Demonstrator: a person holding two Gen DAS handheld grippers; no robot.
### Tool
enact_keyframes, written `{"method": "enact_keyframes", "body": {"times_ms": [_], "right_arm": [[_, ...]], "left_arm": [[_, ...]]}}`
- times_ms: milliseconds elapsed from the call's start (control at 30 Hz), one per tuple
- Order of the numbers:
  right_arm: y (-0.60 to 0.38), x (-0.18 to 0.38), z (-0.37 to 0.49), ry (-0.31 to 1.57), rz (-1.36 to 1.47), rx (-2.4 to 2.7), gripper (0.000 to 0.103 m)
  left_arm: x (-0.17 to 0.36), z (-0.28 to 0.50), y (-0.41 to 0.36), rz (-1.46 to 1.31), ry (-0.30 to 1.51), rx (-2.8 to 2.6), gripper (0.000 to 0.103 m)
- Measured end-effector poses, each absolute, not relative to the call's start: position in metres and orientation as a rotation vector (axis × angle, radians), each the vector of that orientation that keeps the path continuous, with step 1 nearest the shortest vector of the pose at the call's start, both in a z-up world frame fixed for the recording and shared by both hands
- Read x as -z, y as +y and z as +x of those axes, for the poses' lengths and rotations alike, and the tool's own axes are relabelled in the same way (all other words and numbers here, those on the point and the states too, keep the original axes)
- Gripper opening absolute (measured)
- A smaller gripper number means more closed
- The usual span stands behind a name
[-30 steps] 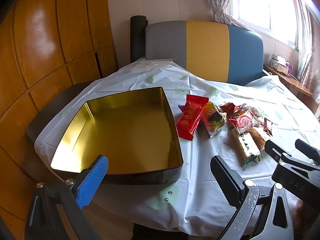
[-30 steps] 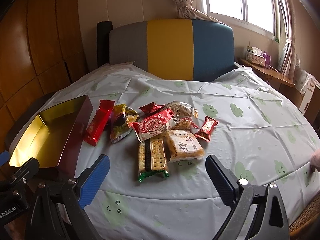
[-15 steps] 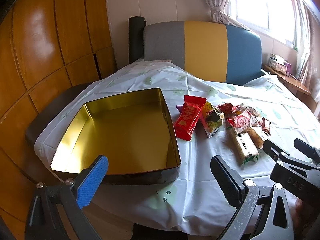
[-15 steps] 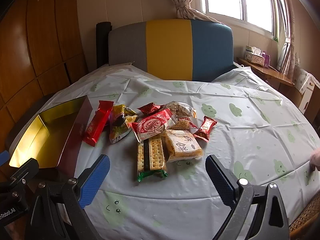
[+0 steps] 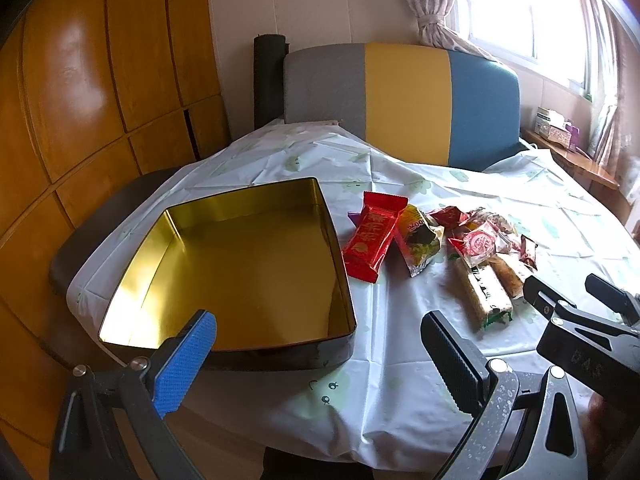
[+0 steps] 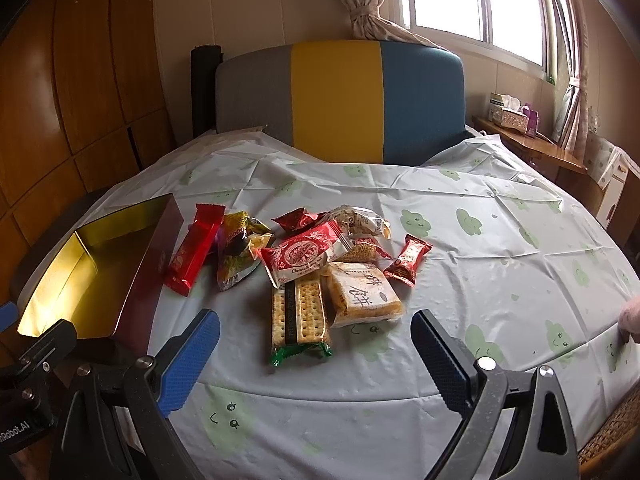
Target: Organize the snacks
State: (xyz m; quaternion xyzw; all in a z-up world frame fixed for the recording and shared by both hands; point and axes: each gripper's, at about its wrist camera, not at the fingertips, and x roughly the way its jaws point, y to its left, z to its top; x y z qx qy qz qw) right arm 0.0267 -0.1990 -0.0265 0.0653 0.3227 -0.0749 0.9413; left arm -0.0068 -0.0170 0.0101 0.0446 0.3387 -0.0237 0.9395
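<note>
An empty gold-lined tin (image 5: 240, 268) sits on the table's left side; its dark outer wall (image 6: 148, 276) shows in the right wrist view. To its right lies a pile of snacks: a long red bar (image 5: 372, 236), a yellow-green pouch (image 5: 418, 240), a red round-printed pack (image 6: 304, 256), a cracker pack (image 6: 300, 316), a crispy cake pack (image 6: 360, 292) and a small red candy (image 6: 410, 260). My left gripper (image 5: 316, 344) hovers open over the tin's near right corner. My right gripper (image 6: 316, 344) hangs open just short of the cracker pack, holding nothing.
A white tablecloth (image 6: 500, 248) with green cloud prints covers the round table. A grey, yellow and blue chair back (image 6: 340, 100) stands at the far side. Wooden panels line the left wall. A hand (image 6: 632, 316) rests at the table's right edge.
Both views have drifted slightly back from the table, and the tin and snacks sit a touch farther off. Neither gripper has changed its opening.
</note>
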Motion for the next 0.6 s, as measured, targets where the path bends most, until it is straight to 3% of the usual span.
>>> {"method": "enact_keyframes", "body": {"times_ms": [600], "right_arm": [[-0.244,-0.009,0.055,0.649,0.091,0.098,0.098]], "left_arm": [[-0.006,0.008,-0.024,0.055,0.772,0.184,0.103]]}}
